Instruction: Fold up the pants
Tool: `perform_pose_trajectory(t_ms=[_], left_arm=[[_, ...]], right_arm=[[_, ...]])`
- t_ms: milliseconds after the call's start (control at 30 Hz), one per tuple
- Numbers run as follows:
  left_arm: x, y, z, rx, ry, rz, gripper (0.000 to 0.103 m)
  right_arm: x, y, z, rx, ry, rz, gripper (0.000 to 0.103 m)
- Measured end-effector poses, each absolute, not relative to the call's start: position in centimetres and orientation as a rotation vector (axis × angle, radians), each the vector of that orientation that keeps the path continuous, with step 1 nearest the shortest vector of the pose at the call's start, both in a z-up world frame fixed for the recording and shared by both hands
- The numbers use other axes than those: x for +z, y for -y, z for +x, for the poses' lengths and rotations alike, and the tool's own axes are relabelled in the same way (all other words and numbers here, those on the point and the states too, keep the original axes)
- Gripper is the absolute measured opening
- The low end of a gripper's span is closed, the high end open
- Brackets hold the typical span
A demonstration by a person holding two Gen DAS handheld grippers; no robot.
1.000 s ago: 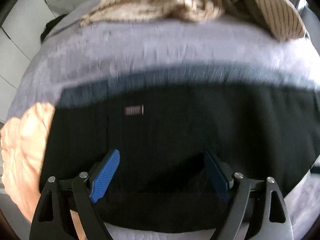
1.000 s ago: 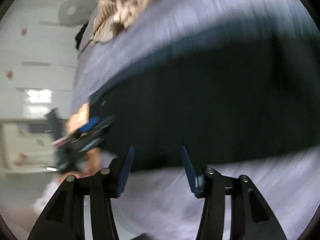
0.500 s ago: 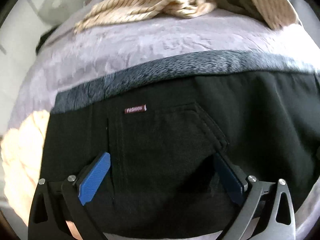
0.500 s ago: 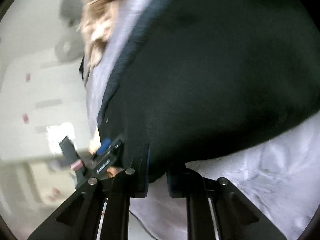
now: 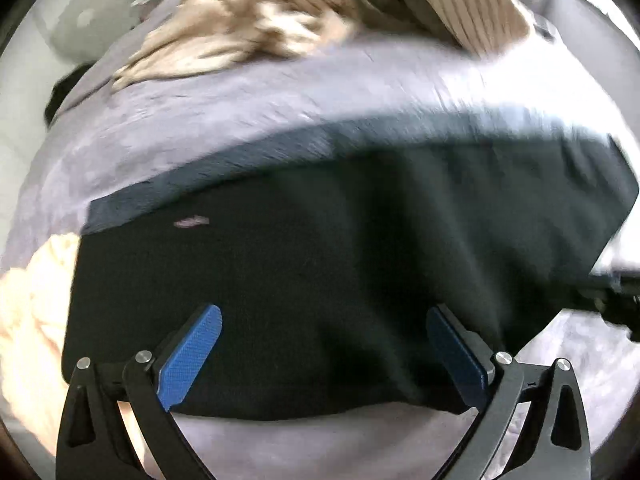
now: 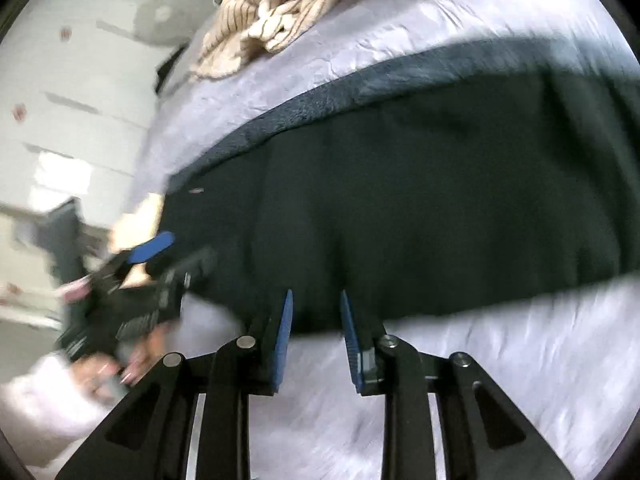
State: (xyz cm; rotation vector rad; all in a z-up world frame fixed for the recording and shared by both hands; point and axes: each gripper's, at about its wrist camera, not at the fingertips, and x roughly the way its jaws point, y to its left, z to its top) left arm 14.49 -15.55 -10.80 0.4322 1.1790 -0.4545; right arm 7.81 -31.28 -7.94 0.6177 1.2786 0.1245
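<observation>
Lavender bedspread (image 5: 248, 104) lies bare beyond the black pants (image 5: 340, 260) edge.

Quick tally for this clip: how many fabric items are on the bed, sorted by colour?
Black: 1, the pants
Beige striped: 1, a crumpled garment at the far end of the bed
Peach: 1, a bunched cloth beside the pants' left end
Lilac: 1, the bedsheet under all of them
Total: 4

A bed covered with a lavender sheet (image 6: 460, 380) fills both views. A beige striped blanket (image 6: 272, 24) lies bunched at its far end. Beyond stands a white wall (image 6: 68, 92), possibly panelled cabinetry; blur prevents confirmation.
</observation>
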Motion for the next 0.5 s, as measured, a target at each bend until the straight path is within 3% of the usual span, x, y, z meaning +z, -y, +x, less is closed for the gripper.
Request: perform_pose_trajectory(t_ms=[133,500], left_arm=[[-13.3,15.9,12.5,-0.434,-1.151,0.531,0.103],[-7.5,17.5,11.4,-0.437,-1.198,0.466,0.103]], right_arm=[[-11.9,30.8,7.5,0.114,-1.400,0.495,0.022],[-6.7,38.3,1.8,-0.029,-1.310,0.698,0.032]])
